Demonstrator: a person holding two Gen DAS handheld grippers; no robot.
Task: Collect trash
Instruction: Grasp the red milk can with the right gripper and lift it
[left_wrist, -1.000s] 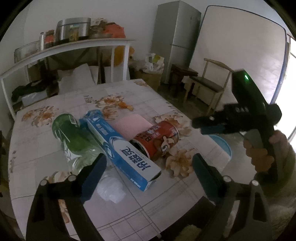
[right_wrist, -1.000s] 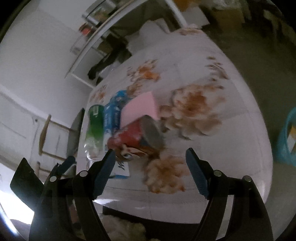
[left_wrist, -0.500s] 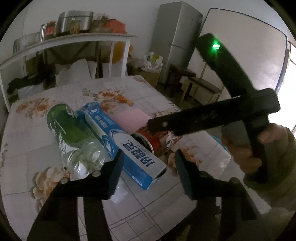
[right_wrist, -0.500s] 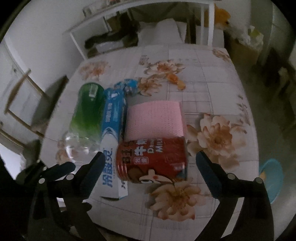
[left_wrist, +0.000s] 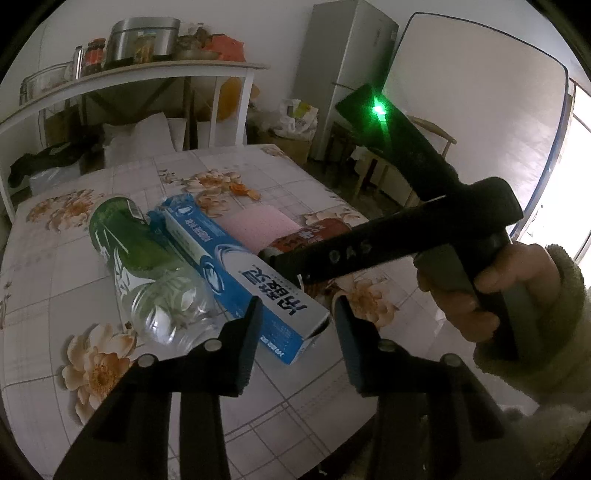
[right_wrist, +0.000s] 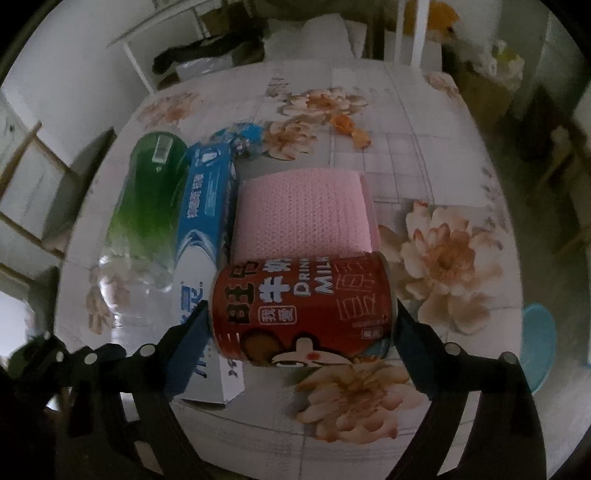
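Note:
Four pieces of trash lie side by side on the floral table: a green plastic bottle (left_wrist: 144, 266), a blue toothpaste box (left_wrist: 243, 273), a pink packet (left_wrist: 258, 229) and a red milk can (right_wrist: 303, 314). My left gripper (left_wrist: 295, 317) is open, its fingers on either side of the near end of the toothpaste box. My right gripper (right_wrist: 303, 325) is open around the can, one finger at each end, and I cannot tell if they touch it. In the left wrist view the right gripper's body (left_wrist: 399, 240) hides most of the can (left_wrist: 314, 232).
A small orange scrap (right_wrist: 347, 125) lies farther back on the table (right_wrist: 424, 122). A blue bin (right_wrist: 539, 343) stands on the floor off the table's right edge. A shelf (left_wrist: 140, 74) with pots, a fridge (left_wrist: 351, 74) and a chair (left_wrist: 399, 166) stand behind.
My right gripper has dropped toward the can, and its fingers now flank the can's ends. My left gripper has narrowed and moved in around the toothpaste box's near end.

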